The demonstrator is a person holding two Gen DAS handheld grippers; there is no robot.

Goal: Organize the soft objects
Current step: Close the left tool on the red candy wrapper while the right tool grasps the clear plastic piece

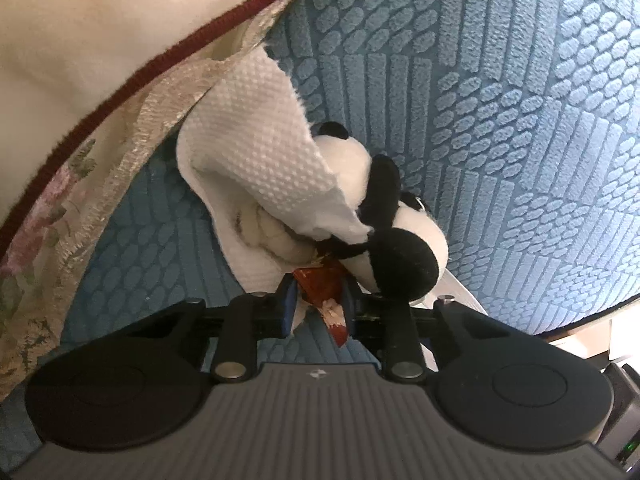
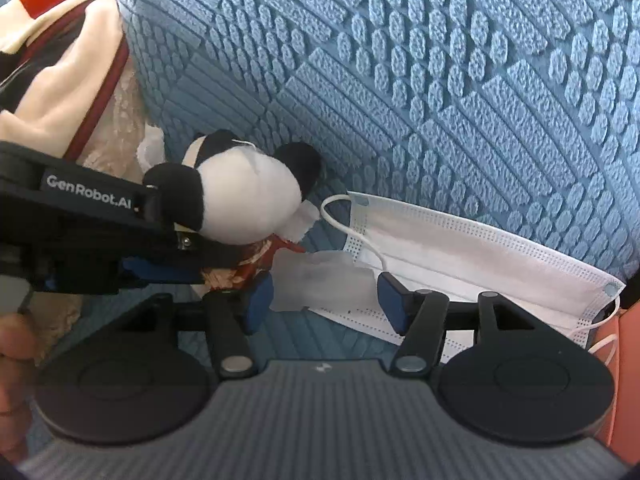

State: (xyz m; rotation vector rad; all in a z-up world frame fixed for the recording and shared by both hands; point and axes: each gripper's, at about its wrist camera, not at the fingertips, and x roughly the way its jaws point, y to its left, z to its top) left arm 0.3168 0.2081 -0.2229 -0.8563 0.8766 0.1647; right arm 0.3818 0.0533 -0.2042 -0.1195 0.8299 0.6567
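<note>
One soft object, the panda plush (image 1: 400, 216), is pinched at its red cloth by the left gripper (image 1: 320, 292), while the right gripper (image 2: 320, 300) hovers half open and empty over the face mask (image 2: 480, 248), not yet gathered.

Your panda plush (image 1: 394, 216), black and white with a red patterned cloth (image 1: 320, 284) at its lower end, lies on the blue textured cushion (image 1: 500, 120). A white embossed tissue (image 1: 260, 144) drapes over it. To its right, your white pleated face mask (image 2: 472, 256) lies flat against the cushion's upright back, one ear loop (image 2: 340, 216) curling toward the panda.
</note>
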